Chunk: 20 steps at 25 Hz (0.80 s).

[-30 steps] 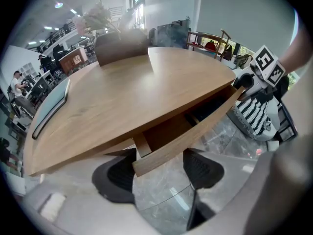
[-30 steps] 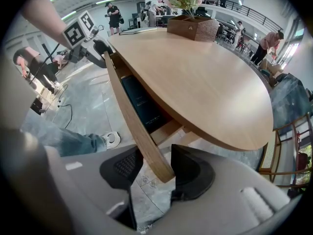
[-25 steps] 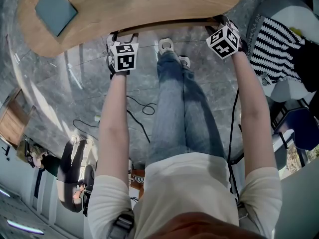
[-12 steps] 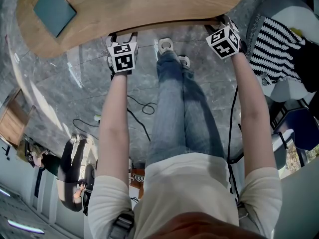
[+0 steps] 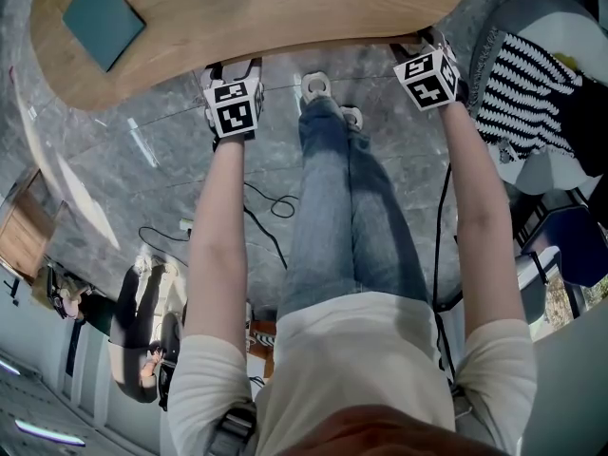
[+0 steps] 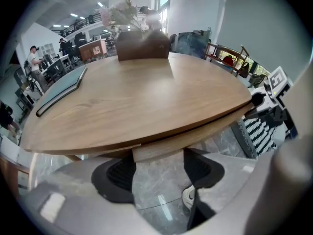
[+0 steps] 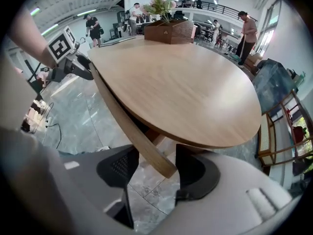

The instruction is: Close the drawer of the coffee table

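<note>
Left gripper [image 6: 159, 170] is released, its jaws spread wide, with the wooden drawer front [image 6: 157, 153] between its tips. Right gripper [image 7: 155, 169] straddles the drawer front's other end, jaws just opening, unclamped. The coffee table [image 6: 146, 97] top lies just beyond both.

Open floor [image 5: 123, 160] below coffee table [image 5: 285, 8]

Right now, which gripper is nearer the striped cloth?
The right gripper, beside that cloth; its jaws have just been opening, the drawer's end between them. The left gripper is past the legs.
</note>
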Motion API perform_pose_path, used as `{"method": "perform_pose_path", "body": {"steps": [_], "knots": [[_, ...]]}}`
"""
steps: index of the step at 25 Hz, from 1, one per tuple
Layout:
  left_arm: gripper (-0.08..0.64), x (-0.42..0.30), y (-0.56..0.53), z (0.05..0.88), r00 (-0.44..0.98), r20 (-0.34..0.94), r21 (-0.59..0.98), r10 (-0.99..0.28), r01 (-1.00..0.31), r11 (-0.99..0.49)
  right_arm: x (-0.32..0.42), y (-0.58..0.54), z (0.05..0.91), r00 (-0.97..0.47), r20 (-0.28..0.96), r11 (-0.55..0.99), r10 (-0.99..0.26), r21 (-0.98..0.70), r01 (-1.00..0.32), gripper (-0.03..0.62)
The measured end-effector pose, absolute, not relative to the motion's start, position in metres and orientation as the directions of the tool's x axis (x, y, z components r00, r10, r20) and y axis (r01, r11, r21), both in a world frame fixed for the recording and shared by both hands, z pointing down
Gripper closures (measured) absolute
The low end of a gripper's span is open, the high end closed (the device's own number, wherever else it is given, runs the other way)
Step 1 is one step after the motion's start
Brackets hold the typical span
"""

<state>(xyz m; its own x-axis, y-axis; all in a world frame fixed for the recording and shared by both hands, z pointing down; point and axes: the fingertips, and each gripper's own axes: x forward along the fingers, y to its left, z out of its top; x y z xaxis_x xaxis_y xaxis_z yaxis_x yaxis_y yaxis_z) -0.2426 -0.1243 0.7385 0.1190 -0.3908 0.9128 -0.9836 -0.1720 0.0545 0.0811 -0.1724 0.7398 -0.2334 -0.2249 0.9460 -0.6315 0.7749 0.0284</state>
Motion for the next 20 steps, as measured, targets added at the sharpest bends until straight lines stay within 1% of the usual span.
{"method": "perform_pose_path", "body": {"steps": [4, 8, 9, 20], "knots": [[0.255, -0.244, -0.126, 0.740, 0.113, 0.909, 0.092, -0.401, -0.993, -0.071, 0.083, -0.178, 0.740, -0.224, 0.943, 0.738, -0.245, 0.032, -0.674, 0.347], [0.258, -0.246, -0.135, 0.740, 0.099, 0.900, 0.099, -0.424, -0.995, -0.021, 0.091, -0.188, 0.742, -0.218, 0.933, 0.576, -0.286, -0.015, -0.818, 0.328], [0.259, -0.245, -0.138, 0.740, 0.102, 0.901, 0.108, -0.422, -0.994, -0.011, 0.092, -0.191, 0.742, -0.211, 0.931, 0.551, -0.298, -0.013, -0.835, 0.327], [0.259, -0.248, -0.139, 0.741, 0.102, 0.904, 0.107, -0.416, -0.994, -0.011, 0.088, -0.192, 0.740, -0.205, 0.929, 0.561, -0.307, 0.003, -0.828, 0.327]]}}
